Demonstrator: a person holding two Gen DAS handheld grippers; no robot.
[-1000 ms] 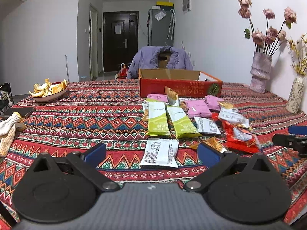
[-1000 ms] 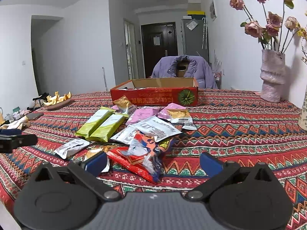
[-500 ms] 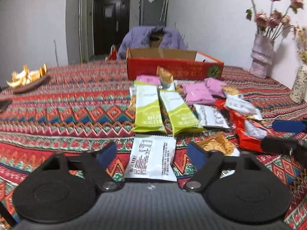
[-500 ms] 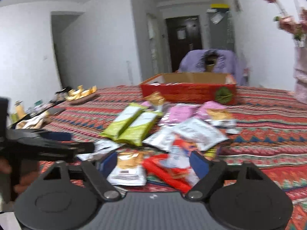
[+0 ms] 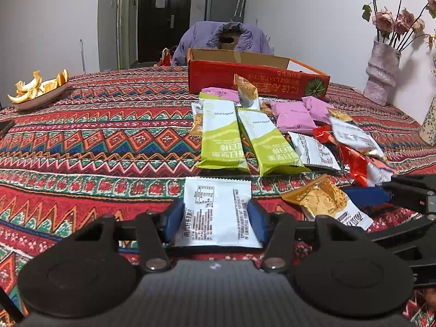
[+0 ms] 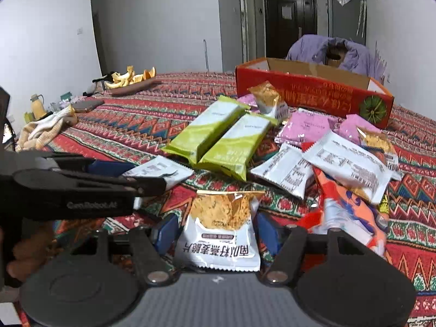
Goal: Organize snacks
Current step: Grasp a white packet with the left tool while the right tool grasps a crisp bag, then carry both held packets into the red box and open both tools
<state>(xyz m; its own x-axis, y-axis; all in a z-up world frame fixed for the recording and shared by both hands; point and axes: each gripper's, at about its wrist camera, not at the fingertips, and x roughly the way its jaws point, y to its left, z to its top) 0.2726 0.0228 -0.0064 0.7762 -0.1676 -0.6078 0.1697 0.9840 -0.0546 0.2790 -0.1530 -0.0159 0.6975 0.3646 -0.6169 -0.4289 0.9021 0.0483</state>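
My left claw [image 5: 215, 218] has just been closing, and its 2 blue pads now sit against the left and right edges of the white packet [image 5: 216, 212], which lies flat on the cloth [image 5: 95, 141] at the near edge of the pile. I judge it pinched, though only lightly. My right claw [image 6: 215, 229] has also been closing around the gold packet [image 6: 220, 229]; its pads stand just beside the wrapper's sides and I cannot tell whether they press yet, so I count it as open around it.

The rest of the snacks lie farther off: 2 green bars [image 5: 239, 139] side by side, pink packs [image 5: 294, 114] to their right, a red wrapper [image 6: 351, 212] just right of my right claw. The red box [image 5: 256, 79], probably where they all go, stands at the far side, well apart from both claws.

What could go wrong:
1. Both packets are thin, slick film held by their edges. Squeezing may buckle them so they slip out on the lift.
2. The pads ride close to the cloth and could snag a fold and drag the pile.
3. My claws are near each other; lifting both together risks a bump.
4. The red wrapper may catch and come along.
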